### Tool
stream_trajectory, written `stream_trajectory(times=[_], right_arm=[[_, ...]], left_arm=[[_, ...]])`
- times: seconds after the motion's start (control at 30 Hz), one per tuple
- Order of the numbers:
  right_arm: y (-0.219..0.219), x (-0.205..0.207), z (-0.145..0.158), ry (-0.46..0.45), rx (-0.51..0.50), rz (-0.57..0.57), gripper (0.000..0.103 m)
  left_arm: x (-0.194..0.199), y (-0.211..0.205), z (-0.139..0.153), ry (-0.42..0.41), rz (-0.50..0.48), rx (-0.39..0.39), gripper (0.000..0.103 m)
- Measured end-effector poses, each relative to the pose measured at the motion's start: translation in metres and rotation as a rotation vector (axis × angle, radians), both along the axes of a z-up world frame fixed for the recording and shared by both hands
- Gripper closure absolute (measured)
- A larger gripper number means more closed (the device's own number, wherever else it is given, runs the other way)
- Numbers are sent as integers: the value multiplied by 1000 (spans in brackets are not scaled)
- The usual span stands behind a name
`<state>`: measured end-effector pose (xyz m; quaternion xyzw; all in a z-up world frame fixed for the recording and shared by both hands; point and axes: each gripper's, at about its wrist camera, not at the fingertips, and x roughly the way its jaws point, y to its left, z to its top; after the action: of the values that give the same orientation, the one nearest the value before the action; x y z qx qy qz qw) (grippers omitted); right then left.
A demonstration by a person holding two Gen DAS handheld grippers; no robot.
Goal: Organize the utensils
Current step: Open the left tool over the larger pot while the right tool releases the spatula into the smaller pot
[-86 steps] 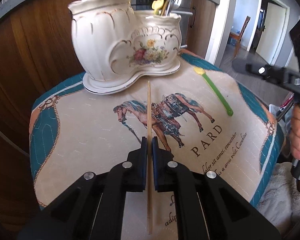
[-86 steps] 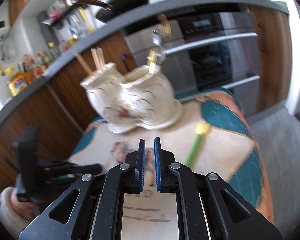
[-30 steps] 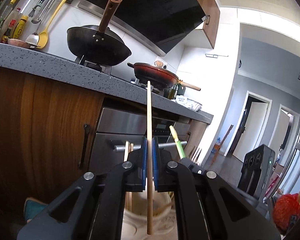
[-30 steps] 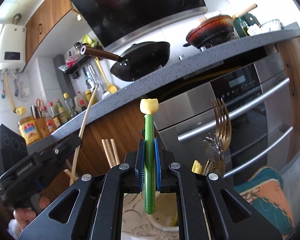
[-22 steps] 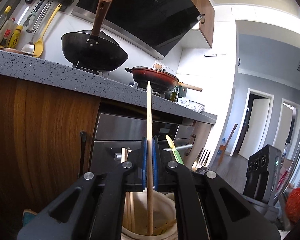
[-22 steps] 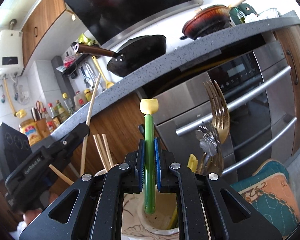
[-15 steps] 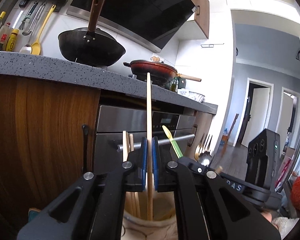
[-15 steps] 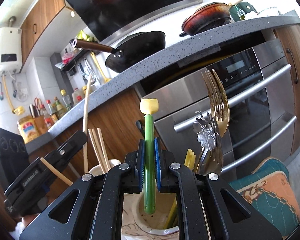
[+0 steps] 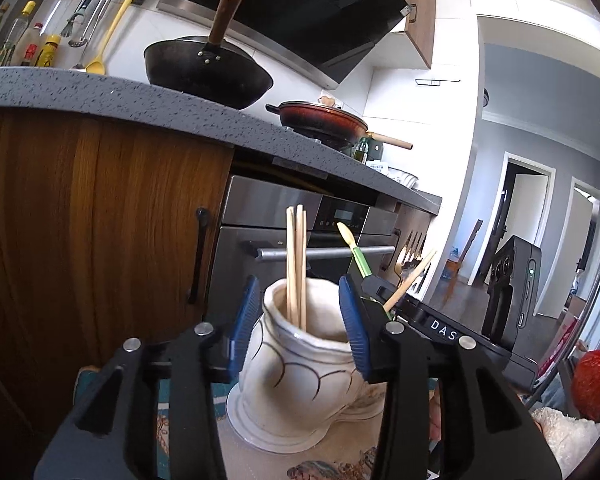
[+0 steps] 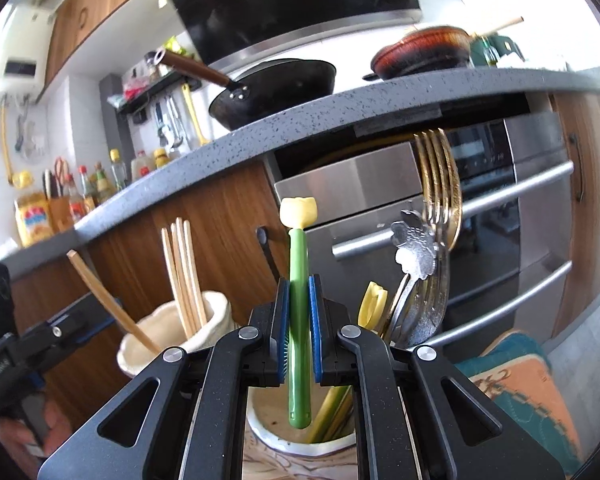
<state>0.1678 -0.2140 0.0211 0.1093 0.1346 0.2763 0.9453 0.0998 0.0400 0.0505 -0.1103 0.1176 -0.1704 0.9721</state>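
Observation:
My left gripper (image 9: 299, 300) is opening, its blue pads (image 9: 246, 320) standing either side of the left mouth of the white ceramic holder (image 9: 300, 364), touching nothing. Several wooden chopsticks (image 9: 296, 264) stand upright in that mouth, and one more chopstick (image 10: 108, 300) leans out of it. My right gripper (image 10: 296, 320) is shut on the stem of a green spoon (image 10: 298, 264) with a yellow tulip end. The spoon hangs upright with its lower tip just over the holder's right mouth (image 10: 260, 420). The same spoon (image 9: 358, 258) shows in the left wrist view.
A gold fork (image 10: 440, 184), a silver ornate handle (image 10: 414, 248) and a yellow utensil (image 10: 372, 304) stand in the right mouth. Behind are a wooden cabinet (image 9: 100, 220), a steel oven (image 9: 320, 252) and the grey counter (image 9: 140, 96). The patterned cloth (image 10: 520, 392) lies below.
The left gripper sank a little and its jaws parted, letting go of the chopstick, which now stands with the others in the holder. The right gripper still grips the spoon above the holder.

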Motion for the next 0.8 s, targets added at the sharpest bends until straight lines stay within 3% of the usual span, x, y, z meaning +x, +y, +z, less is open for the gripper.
stream_trajectory(times=[0.2, 0.63, 0.73, 0.77, 0.8], right_arm=[[8, -12, -3, -45, -105, -39, 92], [2, -36, -10, -30, -154, -62, 92], [4, -39, -11, -24, -173, -55, 92], [4, -39, -11, -20, -176, -55, 92], [4, -40, -12, -16, -179, -56, 85]], left_arm=[[0, 3, -2, 8, -2, 0, 61], [-13, 9, -5, 22, 5, -21, 61], [-16, 8, -6, 22, 7, -18, 57], [-17, 7, -6, 20, 9, -13, 56], [-19, 7, -7, 19, 11, -7, 55]])
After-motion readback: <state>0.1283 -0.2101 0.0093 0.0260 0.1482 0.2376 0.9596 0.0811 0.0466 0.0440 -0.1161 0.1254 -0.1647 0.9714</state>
